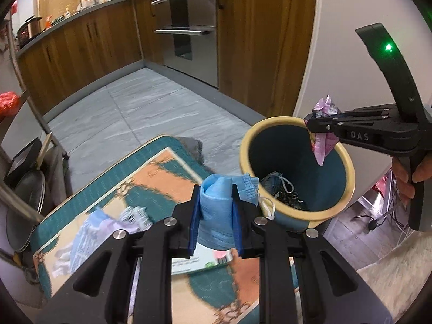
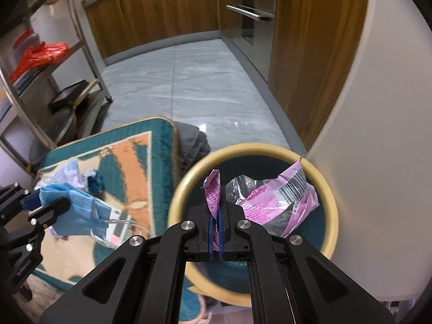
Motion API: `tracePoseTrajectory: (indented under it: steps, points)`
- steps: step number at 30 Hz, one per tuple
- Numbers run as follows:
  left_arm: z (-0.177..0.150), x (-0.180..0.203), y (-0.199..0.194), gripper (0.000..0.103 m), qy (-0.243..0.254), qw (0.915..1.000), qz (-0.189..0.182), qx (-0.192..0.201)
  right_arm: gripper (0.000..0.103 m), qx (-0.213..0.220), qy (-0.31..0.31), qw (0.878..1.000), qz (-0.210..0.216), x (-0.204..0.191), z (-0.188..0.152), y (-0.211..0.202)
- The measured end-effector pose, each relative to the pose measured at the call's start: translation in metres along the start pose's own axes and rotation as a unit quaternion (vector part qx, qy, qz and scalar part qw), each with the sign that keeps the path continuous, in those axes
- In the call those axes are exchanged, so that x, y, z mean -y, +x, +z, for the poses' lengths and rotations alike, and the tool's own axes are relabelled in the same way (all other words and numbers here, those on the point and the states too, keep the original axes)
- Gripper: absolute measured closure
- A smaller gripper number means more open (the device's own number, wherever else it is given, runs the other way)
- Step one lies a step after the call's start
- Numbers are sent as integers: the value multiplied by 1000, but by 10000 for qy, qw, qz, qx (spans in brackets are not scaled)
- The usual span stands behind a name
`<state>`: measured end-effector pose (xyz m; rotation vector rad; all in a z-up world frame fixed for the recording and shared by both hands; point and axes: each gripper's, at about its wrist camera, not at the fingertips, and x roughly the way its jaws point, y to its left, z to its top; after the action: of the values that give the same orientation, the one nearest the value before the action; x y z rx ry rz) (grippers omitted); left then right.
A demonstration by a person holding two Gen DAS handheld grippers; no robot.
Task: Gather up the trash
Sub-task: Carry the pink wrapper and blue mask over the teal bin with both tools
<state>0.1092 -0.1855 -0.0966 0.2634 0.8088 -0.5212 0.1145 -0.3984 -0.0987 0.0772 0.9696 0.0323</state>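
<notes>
My left gripper (image 1: 216,205) is shut on a crumpled blue face mask (image 1: 216,216), just left of a teal bin with a yellow rim (image 1: 348,162). Trash lies at the bin's bottom (image 1: 283,191). My right gripper (image 2: 218,216) is shut on a pink snack wrapper (image 2: 278,202), held above the bin's mouth (image 2: 186,181). In the left wrist view, the right gripper (image 1: 310,124) hangs over the bin's far rim with the wrapper (image 1: 324,145) dangling inside. The right wrist view shows the left gripper (image 2: 46,205) with the mask (image 2: 73,205) at the left.
A teal and orange mat (image 1: 151,178) carries another mask and scraps (image 1: 89,229) and a printed card (image 1: 205,262). A metal rack (image 2: 81,43) stands left, wooden cabinets and an oven (image 1: 186,21) behind, a white pillar (image 2: 378,135) right of the bin.
</notes>
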Motion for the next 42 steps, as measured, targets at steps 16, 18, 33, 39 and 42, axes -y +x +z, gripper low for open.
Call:
tracePoseTrajectory:
  steps: [16,18,33,39,42]
  points:
    - [6,46,35,83,252,9991,-349,27,99,-199,42,9995,-221,28,-6,18]
    - [7,50,45,83,103,9992,-390,50,99,-202,119,9995,-227,31,-5,19]
    - [-2,92,90,80,187,9972,-721,-50,99,-597,583,9958,-366,48,-10,41]
    - [-1,94,88,67,236,9973,-691,24,99,-695,561,9949,-467,50,-13,45]
    - [-2,91,86,61,227,9977,-645,39,94,-635,581,9951,-496,48,-10,42]
